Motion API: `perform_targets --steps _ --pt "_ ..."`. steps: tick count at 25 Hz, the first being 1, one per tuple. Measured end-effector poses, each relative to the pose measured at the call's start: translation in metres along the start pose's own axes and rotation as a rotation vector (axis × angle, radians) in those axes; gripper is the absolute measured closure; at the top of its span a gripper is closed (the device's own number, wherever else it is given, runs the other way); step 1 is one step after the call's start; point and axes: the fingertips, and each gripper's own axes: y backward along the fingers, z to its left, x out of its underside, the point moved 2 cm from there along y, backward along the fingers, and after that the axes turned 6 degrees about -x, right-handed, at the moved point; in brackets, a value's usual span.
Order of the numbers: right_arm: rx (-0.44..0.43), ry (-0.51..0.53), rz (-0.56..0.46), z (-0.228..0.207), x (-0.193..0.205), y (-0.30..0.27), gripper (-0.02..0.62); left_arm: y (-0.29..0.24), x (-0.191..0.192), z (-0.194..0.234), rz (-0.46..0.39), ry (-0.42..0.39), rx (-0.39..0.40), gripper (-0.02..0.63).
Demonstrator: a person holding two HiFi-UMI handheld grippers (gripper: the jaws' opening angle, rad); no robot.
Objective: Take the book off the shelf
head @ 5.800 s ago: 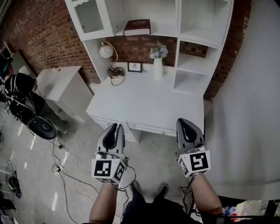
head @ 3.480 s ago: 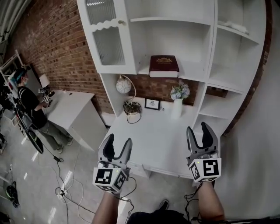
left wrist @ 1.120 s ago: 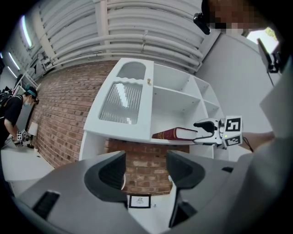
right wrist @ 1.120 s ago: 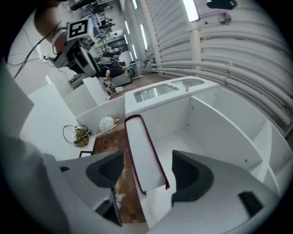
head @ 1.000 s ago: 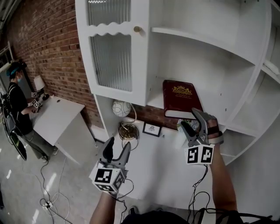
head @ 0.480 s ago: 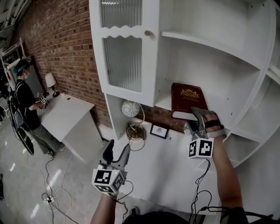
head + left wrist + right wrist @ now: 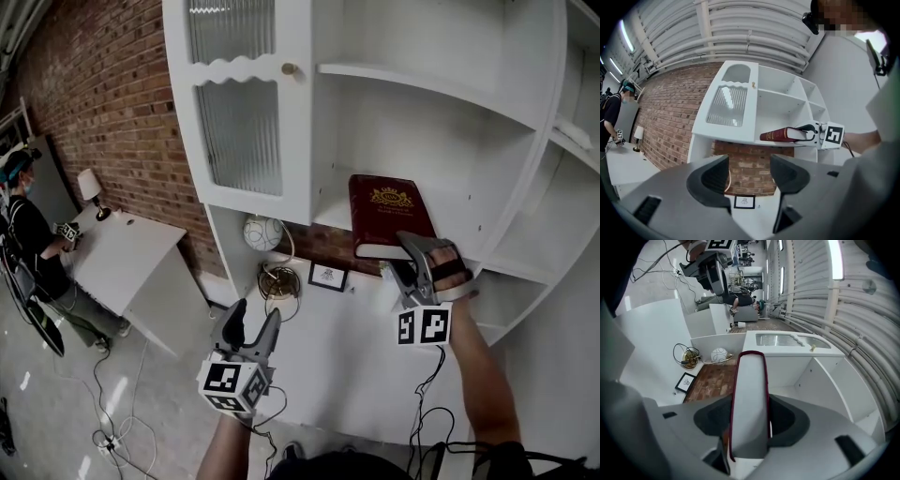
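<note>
A dark red book (image 7: pixel 384 211) with a gold emblem lies flat on the white shelf (image 7: pixel 469 214), its near end over the front edge. My right gripper (image 7: pixel 401 251) is at that end, one finger above and one below. In the right gripper view the book (image 7: pixel 750 394) fills the gap of the right gripper (image 7: pixel 749 420); the jaws are closing and both pads touch its covers. My left gripper (image 7: pixel 251 323) hangs open and empty lower down over the desk. The left gripper (image 7: pixel 749 173) looks up at the book (image 7: pixel 780 135).
A glass-door cabinet (image 7: pixel 239 122) adjoins the shelf on the left. Below are a white desk (image 7: pixel 328 356), a round lamp (image 7: pixel 262 232), coiled cable and a small picture frame (image 7: pixel 327 276). A person (image 7: pixel 23 234) stands by a side table (image 7: pixel 122 253) at far left.
The right gripper's jaws have drawn in around the book's near end over the last second. The left gripper has stayed low and open. The head camera has shifted slightly.
</note>
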Motion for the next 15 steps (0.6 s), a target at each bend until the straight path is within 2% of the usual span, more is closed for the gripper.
perform_targets --steps 4,15 --pt "0.038 -0.001 0.028 -0.010 0.001 0.016 0.376 -0.007 0.001 -0.006 0.003 0.009 0.050 0.334" --pt "0.074 0.005 0.113 -0.013 -0.006 0.067 0.376 -0.033 0.014 -0.038 0.042 0.022 0.241 0.334"
